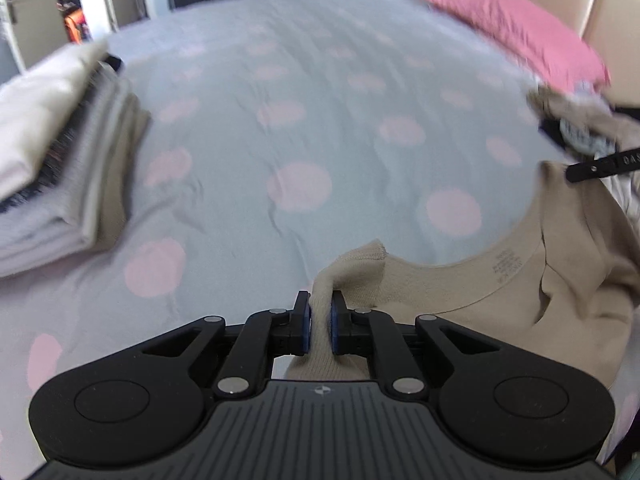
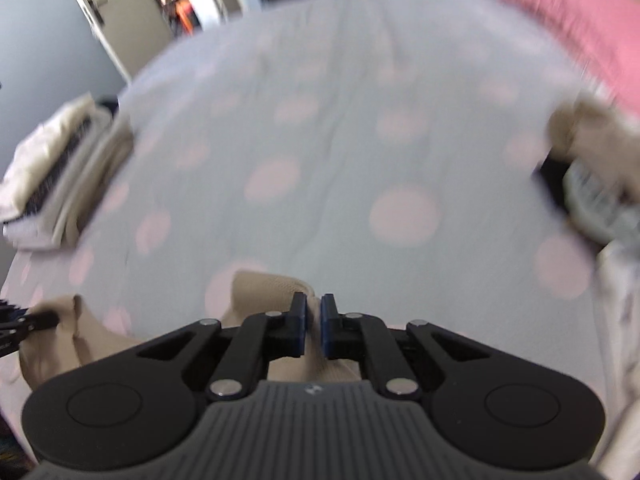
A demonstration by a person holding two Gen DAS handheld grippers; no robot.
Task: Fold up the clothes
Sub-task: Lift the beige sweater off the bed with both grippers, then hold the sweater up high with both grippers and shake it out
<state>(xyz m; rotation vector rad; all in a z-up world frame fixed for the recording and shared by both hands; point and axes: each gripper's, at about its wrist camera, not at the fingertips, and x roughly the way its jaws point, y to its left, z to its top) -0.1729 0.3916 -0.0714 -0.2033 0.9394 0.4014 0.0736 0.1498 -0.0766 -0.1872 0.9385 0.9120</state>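
Grey print can be seen inside the neckband of the beige top, but it is too small to be read. On the black finger of the right gripper, which enters the left wrist view from the right, pale letters that look like "DAS" are partly made out; the rest is cut off at the frame edge.

The beige top is held at the near edge of the bed, over the grey cover with pink dots. Its neckline is turned toward the far side of the bed, and the curved collar runs across between the two grippers, so the long axis of the stretched part lies left to right.

A bunched fold of collar or shoulder is pinched between the blue pads of the left gripper, the jaws being nearly closed with only the fabric between them. In the right wrist view, the right gripper is seen with a narrow gap between its pads; beige cloth lies directly under and behind them, and it is probably clamped, though blur makes this uncertain.

A stack of folded clothes sits at the left edge of the bed, an unfolded heap at the right below the pink pillow. Between them the wide middle of the cover lies open.
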